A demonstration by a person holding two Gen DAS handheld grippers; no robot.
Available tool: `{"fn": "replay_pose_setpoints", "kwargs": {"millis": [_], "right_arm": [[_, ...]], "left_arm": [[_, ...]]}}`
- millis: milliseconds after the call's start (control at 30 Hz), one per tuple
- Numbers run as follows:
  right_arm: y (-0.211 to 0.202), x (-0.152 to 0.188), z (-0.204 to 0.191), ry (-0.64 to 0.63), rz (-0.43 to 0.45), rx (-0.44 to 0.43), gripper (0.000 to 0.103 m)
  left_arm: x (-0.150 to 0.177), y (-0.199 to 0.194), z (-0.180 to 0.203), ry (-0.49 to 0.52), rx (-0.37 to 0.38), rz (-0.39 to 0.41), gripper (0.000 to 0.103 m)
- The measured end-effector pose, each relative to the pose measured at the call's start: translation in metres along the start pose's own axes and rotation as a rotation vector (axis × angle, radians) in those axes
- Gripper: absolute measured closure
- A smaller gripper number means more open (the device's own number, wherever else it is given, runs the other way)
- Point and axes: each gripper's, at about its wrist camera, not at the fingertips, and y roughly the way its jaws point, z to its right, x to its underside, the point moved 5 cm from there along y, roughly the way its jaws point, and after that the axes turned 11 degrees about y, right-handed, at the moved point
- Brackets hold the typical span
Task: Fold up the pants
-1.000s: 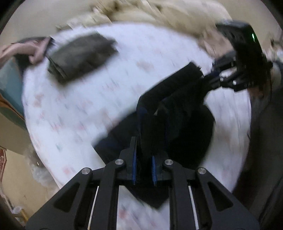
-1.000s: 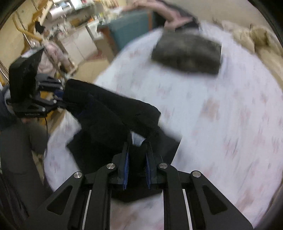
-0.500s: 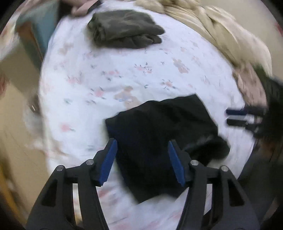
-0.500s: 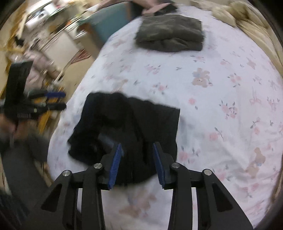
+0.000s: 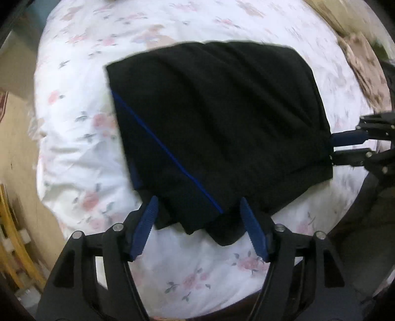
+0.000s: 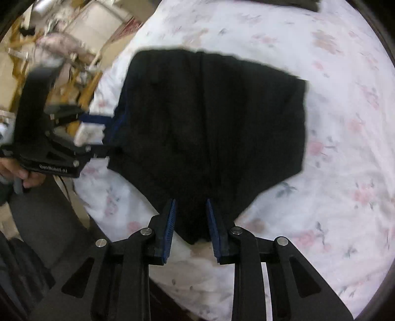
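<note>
The black pants (image 5: 217,118) with a thin blue side stripe lie folded in a flat bundle on the floral bed sheet (image 5: 81,148). They also show in the right wrist view (image 6: 209,123). My left gripper (image 5: 200,222) is open, its blue pads astride the near edge of the bundle. My right gripper (image 6: 190,222) is open, its pads either side of a near corner of the pants. The right gripper also shows at the right edge of the left wrist view (image 5: 345,145), and the left gripper at the left of the right wrist view (image 6: 96,128).
The bed edge drops off at the left of the left wrist view, with floor and a wooden frame (image 5: 14,234) beyond. A beige blanket (image 5: 345,19) lies at the far right. Cluttered furniture (image 6: 61,37) stands beyond the bed.
One second ago both grippers were shut on the pants and held them up. They let go, the pants lie flat on the bed, and both grippers have moved in close to the bundle's edges.
</note>
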Motion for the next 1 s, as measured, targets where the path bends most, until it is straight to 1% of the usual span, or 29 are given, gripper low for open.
{"fn": "replay_pose_setpoints", "kwargs": {"millis": [33, 67, 100, 167, 200, 233, 267, 300, 333, 367, 433, 500, 533, 567, 600, 633, 667, 700, 733, 767, 800, 900, 967, 1000], "right_arm": [[-0.008, -0.005, 0.004, 0.019, 0.036, -0.01, 0.072], [-0.019, -0.013, 0.01, 0.047, 0.092, -0.019, 0.069], [-0.026, -0.019, 0.017, 0.083, 0.137, -0.026, 0.055], [-0.037, -0.03, 0.039, 0.202, 0.222, -0.038, 0.04], [-0.038, -0.037, 0.049, 0.255, 0.245, -0.052, 0.04], [-0.038, -0.039, 0.058, 0.3, 0.262, -0.062, 0.04], [-0.034, -0.042, 0.066, 0.337, 0.271, -0.051, 0.039], [-0.03, -0.045, 0.074, 0.357, 0.273, -0.028, 0.039], [-0.024, -0.047, 0.08, 0.374, 0.265, -0.007, 0.039], [-0.016, -0.047, 0.085, 0.39, 0.246, 0.001, 0.039], [-0.002, -0.046, 0.089, 0.412, 0.202, -0.006, 0.039], [0.005, -0.044, 0.085, 0.405, 0.195, -0.02, 0.039], [0.009, -0.044, 0.08, 0.393, 0.199, -0.03, 0.038], [0.014, -0.045, 0.074, 0.379, 0.199, -0.04, 0.038], [0.019, -0.046, 0.067, 0.356, 0.191, -0.048, 0.039], [0.022, -0.048, 0.063, 0.332, 0.184, -0.047, 0.041], [0.026, -0.049, 0.057, 0.298, 0.185, -0.034, 0.053], [0.031, -0.051, 0.051, 0.27, 0.195, -0.016, 0.081], [0.033, -0.053, 0.044, 0.244, 0.199, -0.013, 0.084], [0.031, -0.054, 0.04, 0.228, 0.211, -0.007, 0.086], [0.028, -0.056, 0.036, 0.211, 0.227, 0.004, 0.087], [0.005, -0.063, 0.028, 0.192, 0.298, -0.027, 0.088], [-0.019, -0.074, 0.023, 0.171, 0.367, -0.054, 0.088], [-0.029, -0.081, 0.021, 0.155, 0.398, -0.05, 0.088]], "left_arm": [[-0.003, -0.005, -0.006, -0.027, 0.009, 0.022, 0.037], [-0.007, -0.011, -0.014, -0.06, 0.011, 0.057, 0.037], [-0.012, -0.017, -0.023, -0.097, 0.002, 0.096, 0.036], [-0.021, -0.021, -0.043, -0.176, -0.029, 0.168, 0.029], [-0.025, -0.019, -0.054, -0.219, -0.047, 0.19, 0.028], [-0.028, -0.015, -0.062, -0.253, -0.06, 0.195, 0.028], [-0.032, -0.006, -0.07, -0.288, -0.059, 0.2, 0.028], [-0.034, 0.002, -0.073, -0.296, -0.054, 0.186, 0.028], [-0.036, 0.011, -0.075, -0.3, -0.053, 0.16, 0.028], [-0.037, 0.016, -0.075, -0.304, -0.047, 0.152, 0.028], [-0.038, 0.019, -0.069, -0.278, -0.029, 0.177, 0.029], [-0.039, 0.02, -0.06, -0.23, -0.01, 0.185, 0.037], [-0.04, 0.021, -0.056, -0.209, -0.016, 0.179, 0.043], [-0.039, 0.021, -0.056, -0.19, -0.031, 0.178, 0.045], [-0.04, 0.023, -0.055, -0.187, -0.035, 0.18, 0.047], [-0.047, 0.023, -0.059, -0.183, -0.035, 0.202, 0.057], [-0.048, 0.023, -0.058, -0.19, -0.014, 0.208, 0.073], [-0.048, 0.022, -0.055, -0.179, 0.0, 0.211, 0.087], [-0.05, 0.021, -0.051, -0.149, 0.006, 0.217, 0.091], [-0.049, 0.018, -0.043, -0.124, -0.007, 0.225, 0.092], [-0.051, 0.009, -0.039, -0.11, -0.003, 0.245, 0.092], [-0.058, -0.023, -0.043, -0.119, 0.009, 0.311, 0.092], [-0.072, -0.047, -0.044, -0.099, 0.002, 0.364, 0.092], [-0.089, -0.057, -0.04, -0.091, -0.002, 0.394, 0.092]]}}
